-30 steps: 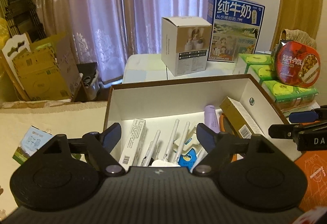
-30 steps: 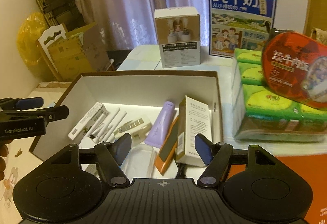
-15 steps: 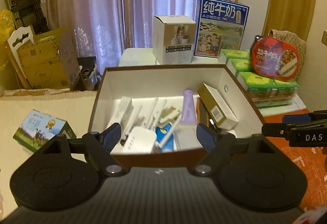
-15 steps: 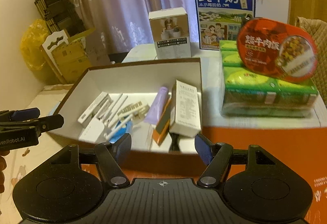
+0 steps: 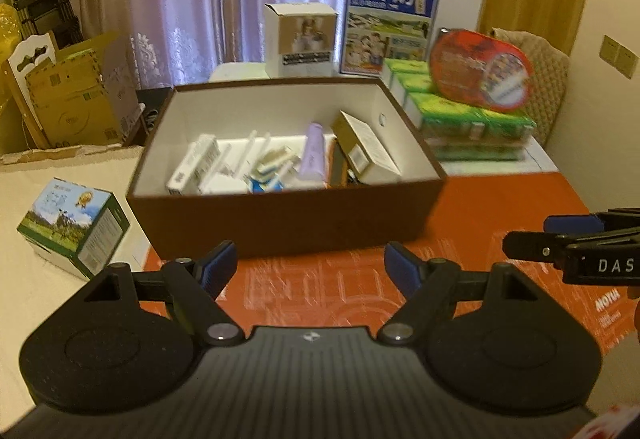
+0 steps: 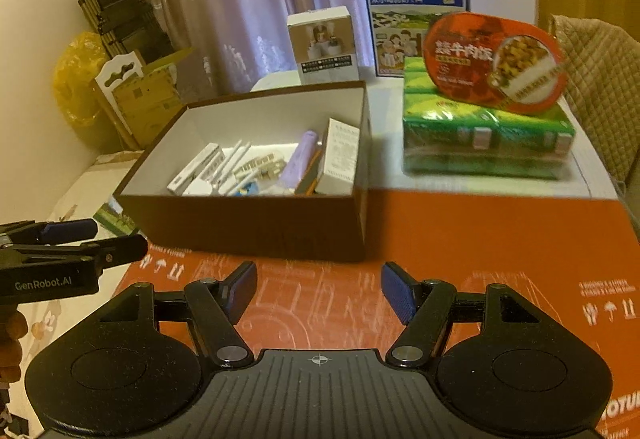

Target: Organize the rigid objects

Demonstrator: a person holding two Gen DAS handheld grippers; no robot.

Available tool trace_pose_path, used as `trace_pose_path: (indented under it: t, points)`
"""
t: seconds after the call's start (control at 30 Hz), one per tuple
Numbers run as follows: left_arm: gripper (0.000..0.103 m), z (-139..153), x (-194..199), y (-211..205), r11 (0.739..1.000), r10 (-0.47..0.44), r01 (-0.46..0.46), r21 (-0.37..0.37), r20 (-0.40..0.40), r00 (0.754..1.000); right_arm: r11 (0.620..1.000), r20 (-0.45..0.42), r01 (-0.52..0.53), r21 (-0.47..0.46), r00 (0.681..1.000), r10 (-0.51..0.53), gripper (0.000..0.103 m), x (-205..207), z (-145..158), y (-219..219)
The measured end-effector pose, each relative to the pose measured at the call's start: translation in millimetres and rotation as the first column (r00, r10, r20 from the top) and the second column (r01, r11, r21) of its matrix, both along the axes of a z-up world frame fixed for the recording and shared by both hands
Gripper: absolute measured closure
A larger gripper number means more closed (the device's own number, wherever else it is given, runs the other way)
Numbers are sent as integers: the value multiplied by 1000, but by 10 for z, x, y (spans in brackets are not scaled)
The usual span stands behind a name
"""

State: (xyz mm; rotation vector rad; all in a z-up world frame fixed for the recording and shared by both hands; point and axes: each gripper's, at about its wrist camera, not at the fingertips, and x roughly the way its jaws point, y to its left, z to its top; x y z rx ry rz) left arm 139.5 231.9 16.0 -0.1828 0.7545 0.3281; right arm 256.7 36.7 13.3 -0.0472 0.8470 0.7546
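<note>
A brown box [image 5: 288, 217] with a white inside holds several small items: a purple tube [image 5: 313, 155], a gold-and-white carton [image 5: 366, 149], a white carton [image 5: 194, 167] and white sticks. It also shows in the right wrist view [image 6: 256, 225]. My left gripper [image 5: 310, 269] is open and empty, over the orange mat in front of the box. My right gripper [image 6: 318, 289] is open and empty, also in front of the box. Each gripper shows at the edge of the other's view.
A small milk carton [image 5: 74, 223] lies left of the box. Green packs [image 6: 486, 137] with a red food tub [image 6: 496, 63] on top stand to the right. A white box [image 6: 324, 45] and a blue milk case [image 6: 412, 3] stand behind. The orange mat [image 6: 480, 239] lies under the grippers.
Both grippers have drawn back from over the box to in front of it, above the orange mat. Both stay open and empty.
</note>
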Motion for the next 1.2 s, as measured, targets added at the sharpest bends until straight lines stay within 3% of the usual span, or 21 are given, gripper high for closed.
trace_pose_path:
  t: [0.5, 1.2]
  points:
    - [25, -44, -647, -741, 998, -66, 66, -16, -32, 997, 999, -46, 37, -1, 998, -37, 37, -805, -51, -755]
    - [25, -65, -1235, -1189, 994, -106, 105, -35, -28, 994, 998, -53, 64, -20, 996, -65, 37, -1490, -66, -1140]
